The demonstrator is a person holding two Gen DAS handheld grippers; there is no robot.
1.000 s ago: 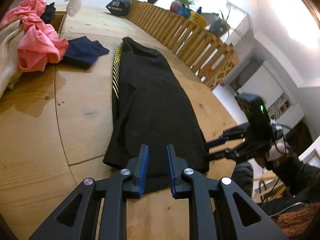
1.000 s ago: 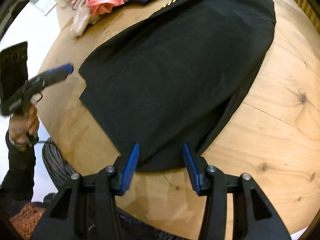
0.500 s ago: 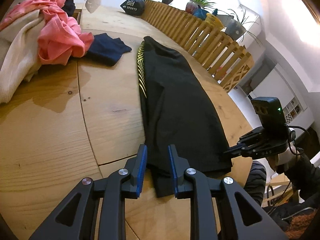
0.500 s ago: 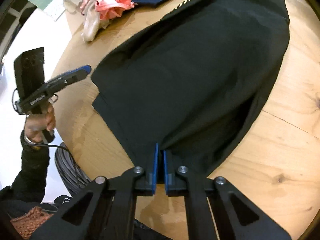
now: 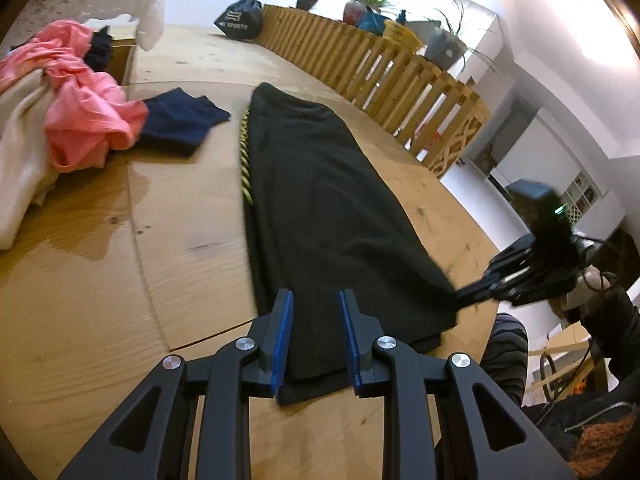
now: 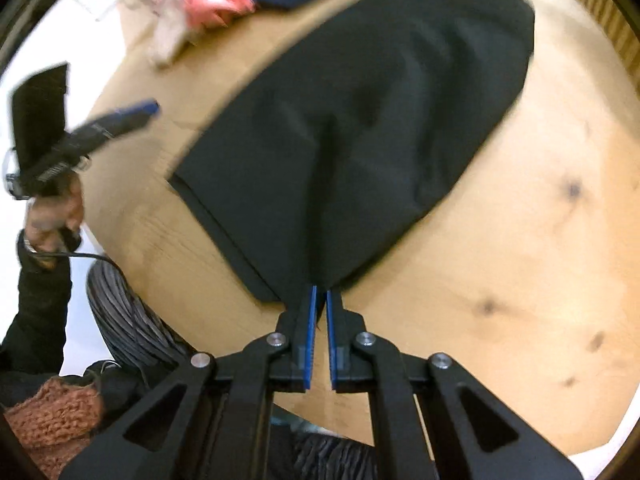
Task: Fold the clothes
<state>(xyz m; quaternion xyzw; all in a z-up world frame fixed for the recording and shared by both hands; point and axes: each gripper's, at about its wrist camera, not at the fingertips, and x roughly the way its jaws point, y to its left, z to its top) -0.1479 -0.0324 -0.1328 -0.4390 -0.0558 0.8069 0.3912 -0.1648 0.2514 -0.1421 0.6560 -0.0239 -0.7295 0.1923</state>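
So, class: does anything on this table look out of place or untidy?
Yes. The pink garment and a cream one lie crumpled in a heap at the wooden table's far left, unlike the black garment spread flat.

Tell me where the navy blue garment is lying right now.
In the left wrist view the navy blue garment lies flat on the wooden table, upper left, between the pink garment and the long black garment.
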